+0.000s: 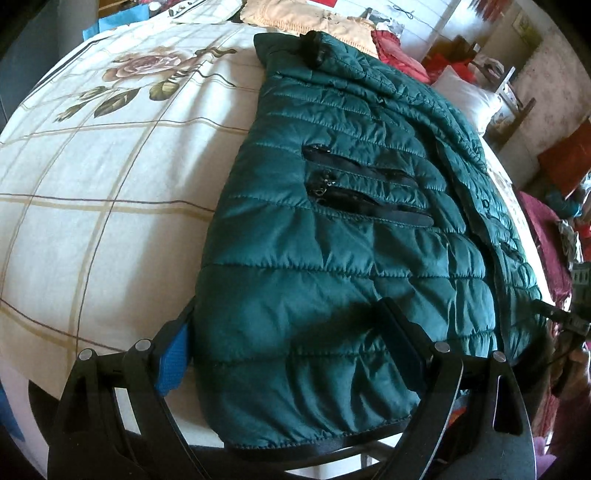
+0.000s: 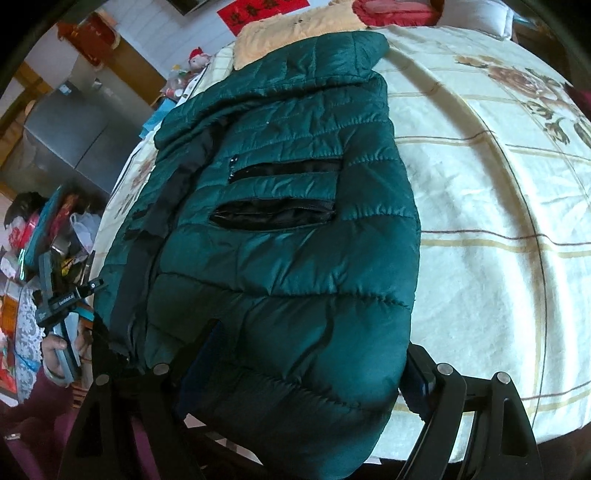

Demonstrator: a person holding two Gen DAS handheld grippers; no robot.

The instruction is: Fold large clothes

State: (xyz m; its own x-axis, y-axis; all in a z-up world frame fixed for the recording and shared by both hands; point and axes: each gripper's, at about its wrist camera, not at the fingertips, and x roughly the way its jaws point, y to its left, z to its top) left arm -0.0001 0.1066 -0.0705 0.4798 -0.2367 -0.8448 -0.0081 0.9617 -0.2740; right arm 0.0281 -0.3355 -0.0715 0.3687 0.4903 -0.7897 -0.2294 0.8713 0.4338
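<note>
A big dark green puffy quilted jacket [image 1: 332, 221] lies flat on a bed w/ a cream checked sheet [image 1: 92, 221] that has rose prints. In the left wrist view the jacket runs from 6 o'clock up to 12 o'clock, a bit right of the middle. Its black hem band sits at the bottom edge, near the camera. Two black zip pockets [image 1: 365, 184] show near the middle, both unzipped. The left tool [image 1: 286, 328] is spread wide, not clenched. Its blue-padded finger [image 1: 173, 362] at 7 o'clock is on the sheet just beside the jacket's edge; the other finger at 5 o'clock rests on top of the green cloth. Can't tell if the pads press the cloth. In the right wrist view the right tool [image 2: 310, 362] is spread wide too, w/ the jacket's bottom corner lying between its fingers, one finger at 7 o'clock on the jacket, one at 5 o'clock by the jacket's edge. No pinch seen. At 9 o'clock in that view a person's hand [image 2: 55, 354] holds the other tool's handle. A peach blanket [image 2: 295, 29] and a red cloth [image 2: 395, 11] lie at 12 o'clock, past the jacket's collar.
</note>
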